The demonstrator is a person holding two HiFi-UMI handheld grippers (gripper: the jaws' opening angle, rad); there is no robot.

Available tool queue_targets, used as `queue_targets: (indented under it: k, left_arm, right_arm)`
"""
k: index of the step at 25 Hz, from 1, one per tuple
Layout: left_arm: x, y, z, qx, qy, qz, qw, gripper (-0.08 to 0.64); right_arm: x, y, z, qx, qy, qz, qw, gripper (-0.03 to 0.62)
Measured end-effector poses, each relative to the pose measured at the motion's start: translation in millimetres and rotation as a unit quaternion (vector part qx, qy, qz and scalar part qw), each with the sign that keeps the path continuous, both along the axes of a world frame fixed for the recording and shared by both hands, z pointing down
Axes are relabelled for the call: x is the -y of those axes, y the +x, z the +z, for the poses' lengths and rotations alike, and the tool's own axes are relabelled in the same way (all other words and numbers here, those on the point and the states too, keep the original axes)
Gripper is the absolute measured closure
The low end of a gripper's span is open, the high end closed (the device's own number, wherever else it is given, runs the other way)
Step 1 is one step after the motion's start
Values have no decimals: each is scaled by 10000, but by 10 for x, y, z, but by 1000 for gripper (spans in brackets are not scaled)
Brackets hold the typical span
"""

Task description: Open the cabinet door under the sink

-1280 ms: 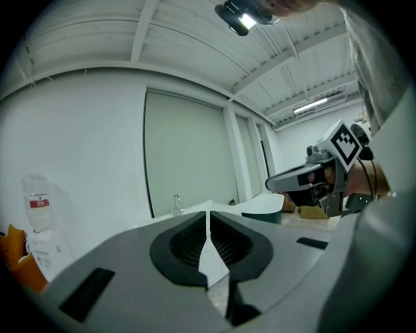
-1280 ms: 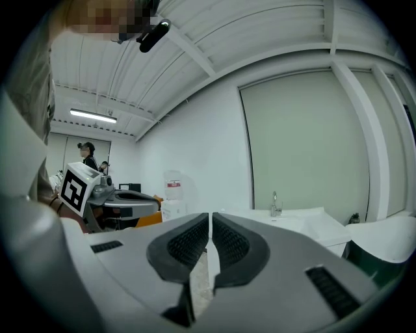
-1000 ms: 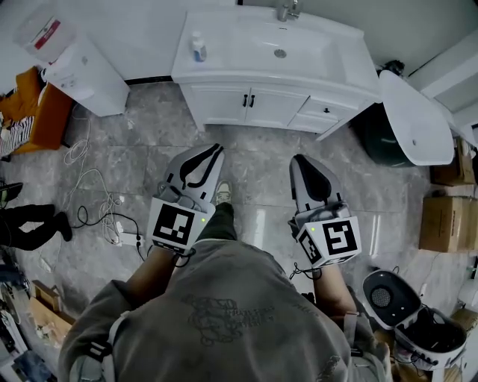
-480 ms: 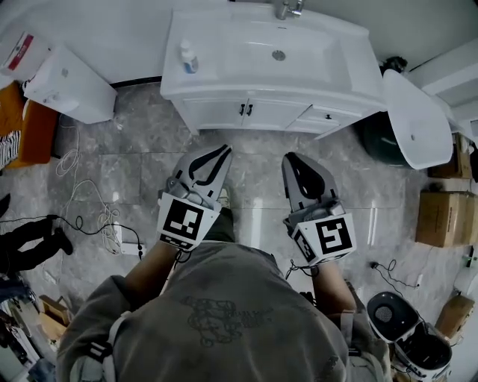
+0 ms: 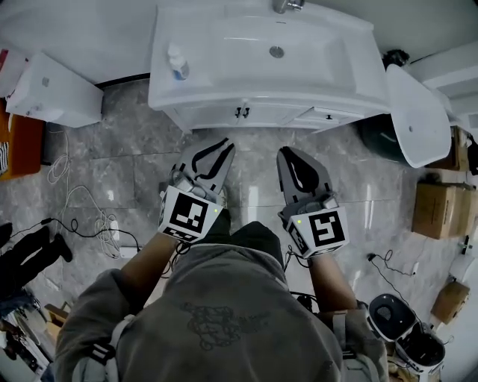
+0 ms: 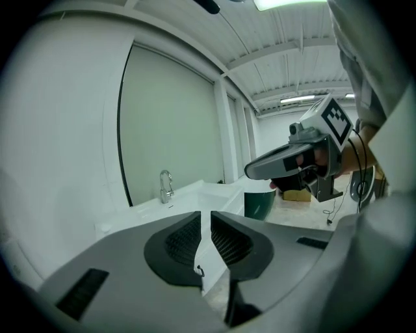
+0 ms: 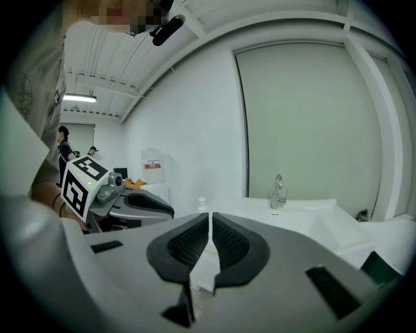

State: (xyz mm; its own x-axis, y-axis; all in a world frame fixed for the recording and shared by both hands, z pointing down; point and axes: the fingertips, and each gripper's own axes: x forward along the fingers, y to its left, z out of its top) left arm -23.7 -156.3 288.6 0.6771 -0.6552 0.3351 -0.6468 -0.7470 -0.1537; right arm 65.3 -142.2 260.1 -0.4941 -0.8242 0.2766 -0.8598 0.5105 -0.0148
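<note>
Cabinet door under the sink sits closed and untouched, the task's opening step not yet begun. Nearest the head camera, a person in a grey sweatshirt holds a gripper in each hand, both aimed ahead at the white vanity. The left gripper has its jaws drawn together to a thin slit with nothing between them. The right gripper is likewise closed and empty, as each gripper's own view confirms. Held side by side over the grey tiled floor, well apart from the cabinet, the pair appear carried in a ready posture rather than set for a grasp. By this reading, the jaws must part before either can take a handle. Beyond them, the paired dark handles meet at the middle of the cabinet front, roughly in line with the gap between the two grippers, so either hand looks placed to reach them. A soap bottle stands on the counter's left side, and the faucet rises at the back edge, by the wall.
</note>
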Motion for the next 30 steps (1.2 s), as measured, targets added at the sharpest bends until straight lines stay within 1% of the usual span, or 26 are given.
queue_targets:
  k: [3,5,6,12,15,20,30]
  left_arm:
    - [154,59,191,32,-148,-39,9999,521]
    - [238,116,344,39,-278,-83,9996,477]
    - [287,139,436,51,-340,-125,9993,473]
    - [648,227,1112,153,-686,-571,9959,442]
    - [852,323,1431,178,-690,-761,9945,440]
    - [1151,518,1987,124,-716,-872,9935,437]
    - [1459,618,3150,239,-1228,-1194,9849,420]
  right_arm:
    - [142,-5,165,61,-109,43,9999,557]
    - [226,5,274,32,-140,63,9999,557]
    - [276,18,338,21,-156,80,9998,557]
    - [602,182,878,165,-400,275,9987,557]
    - [736,263,1178,191,-528,278,9980,557]
    - [946,377,1606,232,-648,254,9973,557]
    - [1225,418,2499,275,-719,248,9967,557]
